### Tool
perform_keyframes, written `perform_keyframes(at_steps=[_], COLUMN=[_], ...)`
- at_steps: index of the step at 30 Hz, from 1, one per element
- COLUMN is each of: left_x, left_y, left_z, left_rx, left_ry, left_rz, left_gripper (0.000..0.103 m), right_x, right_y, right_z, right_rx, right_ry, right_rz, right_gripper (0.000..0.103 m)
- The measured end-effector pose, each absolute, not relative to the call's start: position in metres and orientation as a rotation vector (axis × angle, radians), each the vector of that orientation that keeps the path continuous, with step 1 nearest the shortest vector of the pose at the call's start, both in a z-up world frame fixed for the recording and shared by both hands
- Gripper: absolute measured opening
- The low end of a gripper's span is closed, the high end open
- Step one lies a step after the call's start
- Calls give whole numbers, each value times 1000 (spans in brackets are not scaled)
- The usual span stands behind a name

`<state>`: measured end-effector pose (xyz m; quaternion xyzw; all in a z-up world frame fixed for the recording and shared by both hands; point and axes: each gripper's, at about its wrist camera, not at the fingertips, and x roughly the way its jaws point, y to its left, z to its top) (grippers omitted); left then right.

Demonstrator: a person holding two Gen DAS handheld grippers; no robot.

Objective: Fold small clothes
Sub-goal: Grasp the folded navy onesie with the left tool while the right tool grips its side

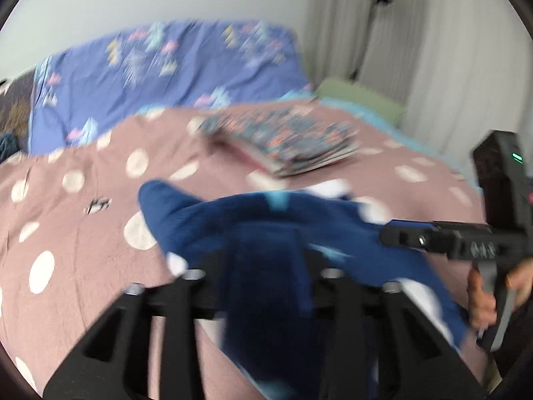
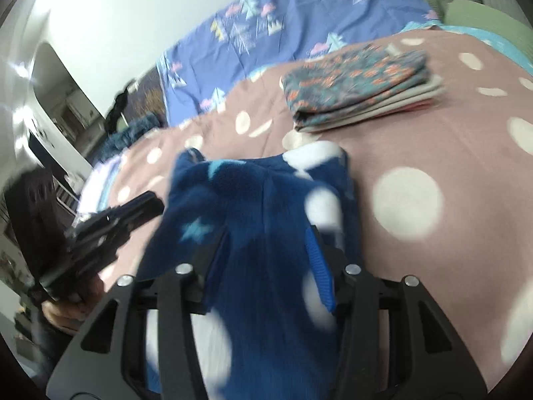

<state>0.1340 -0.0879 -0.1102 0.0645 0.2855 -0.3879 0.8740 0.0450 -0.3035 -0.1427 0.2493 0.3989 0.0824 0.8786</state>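
A small dark blue garment [image 1: 266,233] with white and light blue shapes lies bunched on the pink dotted bedspread [image 1: 83,233]. My left gripper [image 1: 266,253] has the blue cloth draped between its fingers, which stand apart around it. In the right wrist view the same garment [image 2: 253,206] hangs between the fingers of my right gripper [image 2: 266,243]; a blue pad [image 2: 319,266] shows on the right finger. The right gripper also shows in the left wrist view [image 1: 393,236], touching the garment's right edge. The left gripper shows in the right wrist view [image 2: 150,205] at the garment's left edge.
A stack of folded patterned clothes [image 1: 286,146] lies further back on the bedspread, also in the right wrist view [image 2: 359,90]. A purple patterned sheet [image 1: 166,76] covers the far part of the bed. A green cushion [image 1: 359,100] and a curtain [image 1: 449,66] stand at the right.
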Motion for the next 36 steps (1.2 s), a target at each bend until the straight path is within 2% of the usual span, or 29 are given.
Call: perform_keyframes(at_steps=[1,3,5,6,8,11,14,20,22,23,26,31,33,35,36], left_x=[115,89,78,72,59,63,63,22,14,12,-8,-7,-9,-5,-6], left_y=[-83,-85,-102,-113,-127,-125,-121,-100,-105,-108,-121,-123,-119,-118,-118], left_z=[-108,-115,-139,-155,-170,-163,-158,-125,-137,-150,-188,-181,-182,-181,-181], left_rx=[135,171,238,294,392,350,366,328,346,368,535,511,494,477,478], left_ry=[569,561,623,592,502,543,547,487,534,568,444,485,484,490,490], left_rz=[-869,-938,-939,-895,-855,-853,-843,-961,-1009,-1015,-944,-938,-934,-928,-924], left_gripper=[55,56,57,57,57,58,58,58,58,58,62,66,66,66,66], right_x=[24,-5,-11,-7,-6,-12,-21,-44,-38,-35,-41,-53,-63,-77,-83], right_y=[-302,-293,-286,-286,-294,-305,-303,-297,-295,-296,-297,-302,-308,-313,-313], right_z=[-132,-124,-146,-168,-193,-186,-173,-145,-168,-188,-195,-185,-182,-177,-174], right_rx=[517,458,438,455,501,606,594,547,523,544,547,573,629,637,630], right_ry=[791,760,856,936,915,913,913,831,927,973,945,924,899,885,885], right_rz=[216,275,243,202,204,183,152,218,182,179,176,157,148,108,89], right_gripper=[46,46,46,45,44,44,40,42,42,39,36,39,48,51,56])
